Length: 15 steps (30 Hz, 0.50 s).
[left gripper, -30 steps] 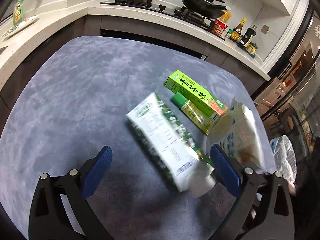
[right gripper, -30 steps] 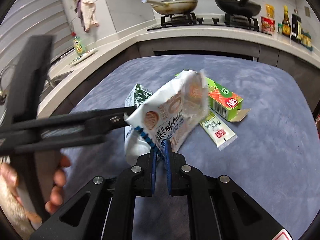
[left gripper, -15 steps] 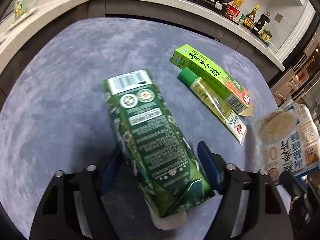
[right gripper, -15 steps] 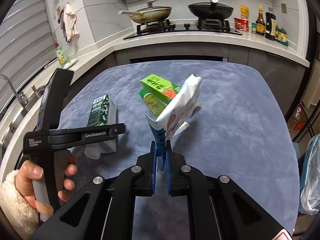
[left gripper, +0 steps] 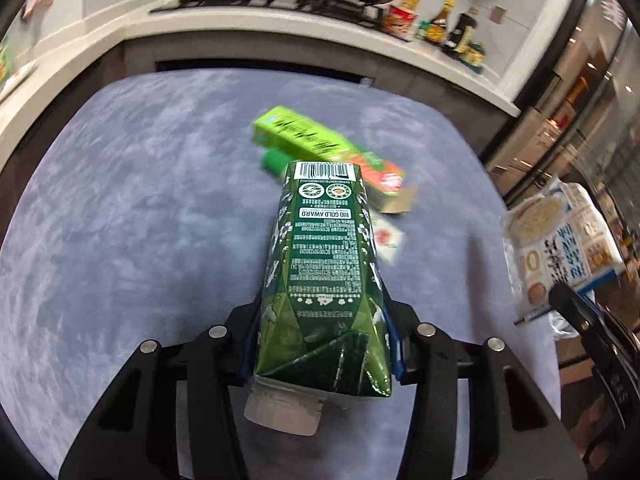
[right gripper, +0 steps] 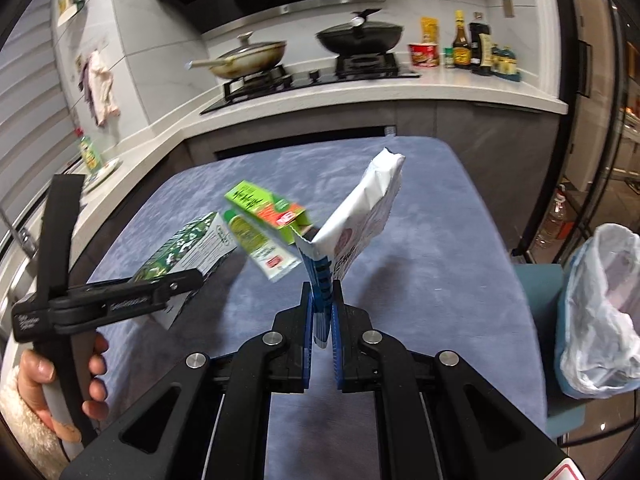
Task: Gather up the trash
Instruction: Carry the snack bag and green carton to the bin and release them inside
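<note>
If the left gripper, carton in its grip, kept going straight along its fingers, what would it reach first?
Most likely the green box and the tube beside it on the table: both lie just past the far end of the carton held by the left gripper. How high it would pass is unclear.

Between the left jaws sits a dark green drink carton (left gripper: 324, 276) of coated paperboard, faintly glossy and creased at its folded end, with a smooth white plastic cap (left gripper: 282, 410). The right jaws pinch a white-and-blue snack wrapper (right gripper: 352, 236) of thin crinkled film with a soft sheen. Ahead of both lie a bright green cardboard box (right gripper: 266, 208) and a shiny green plastic tube (right gripper: 256, 246) on the blue-grey table (right gripper: 432, 288), whose cloth cover looks matt and velvety. Right of the right jaws, a translucent plastic bin bag (right gripper: 600, 312) is wrinkled and glossy.
</note>
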Motion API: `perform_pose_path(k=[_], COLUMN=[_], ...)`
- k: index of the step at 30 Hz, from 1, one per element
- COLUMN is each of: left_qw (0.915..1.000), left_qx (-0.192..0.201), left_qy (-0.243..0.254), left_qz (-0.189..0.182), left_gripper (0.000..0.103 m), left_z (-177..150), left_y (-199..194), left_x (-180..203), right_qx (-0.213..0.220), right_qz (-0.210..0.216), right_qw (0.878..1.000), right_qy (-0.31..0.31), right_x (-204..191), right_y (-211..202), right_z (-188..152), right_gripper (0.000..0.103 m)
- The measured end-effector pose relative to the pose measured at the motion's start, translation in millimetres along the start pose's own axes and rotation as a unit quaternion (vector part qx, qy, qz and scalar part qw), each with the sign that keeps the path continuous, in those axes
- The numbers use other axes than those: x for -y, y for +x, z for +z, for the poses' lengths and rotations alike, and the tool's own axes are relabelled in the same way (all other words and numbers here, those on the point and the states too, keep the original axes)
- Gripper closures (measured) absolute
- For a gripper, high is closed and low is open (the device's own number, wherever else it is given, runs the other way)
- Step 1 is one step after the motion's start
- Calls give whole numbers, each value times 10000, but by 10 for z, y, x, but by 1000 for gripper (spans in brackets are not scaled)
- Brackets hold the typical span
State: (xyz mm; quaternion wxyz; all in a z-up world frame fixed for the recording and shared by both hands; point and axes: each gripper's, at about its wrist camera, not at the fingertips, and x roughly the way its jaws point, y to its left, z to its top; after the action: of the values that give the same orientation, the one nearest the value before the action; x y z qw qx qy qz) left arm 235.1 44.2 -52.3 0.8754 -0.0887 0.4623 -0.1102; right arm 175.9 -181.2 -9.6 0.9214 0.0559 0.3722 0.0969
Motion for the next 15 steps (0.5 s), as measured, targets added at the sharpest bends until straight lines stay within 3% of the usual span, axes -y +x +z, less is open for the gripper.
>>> perform_pose_path(k=[8,15], left_qw=[9970,9894], left_qx=[207,318], left_qy=[612,1108], left_qz=[-423,-882], left_gripper=[57,57], left_z=[79,134], left_y=[-212,-223], left_x=[713,1502], right_qx=[374,654], right_qz=[-345,-666], right_qw=[9983,9935], right_qy=[297,649], right_x=[491,1024], right_y=[-369,-690], right_z=[55,50], right_gripper=[95,95])
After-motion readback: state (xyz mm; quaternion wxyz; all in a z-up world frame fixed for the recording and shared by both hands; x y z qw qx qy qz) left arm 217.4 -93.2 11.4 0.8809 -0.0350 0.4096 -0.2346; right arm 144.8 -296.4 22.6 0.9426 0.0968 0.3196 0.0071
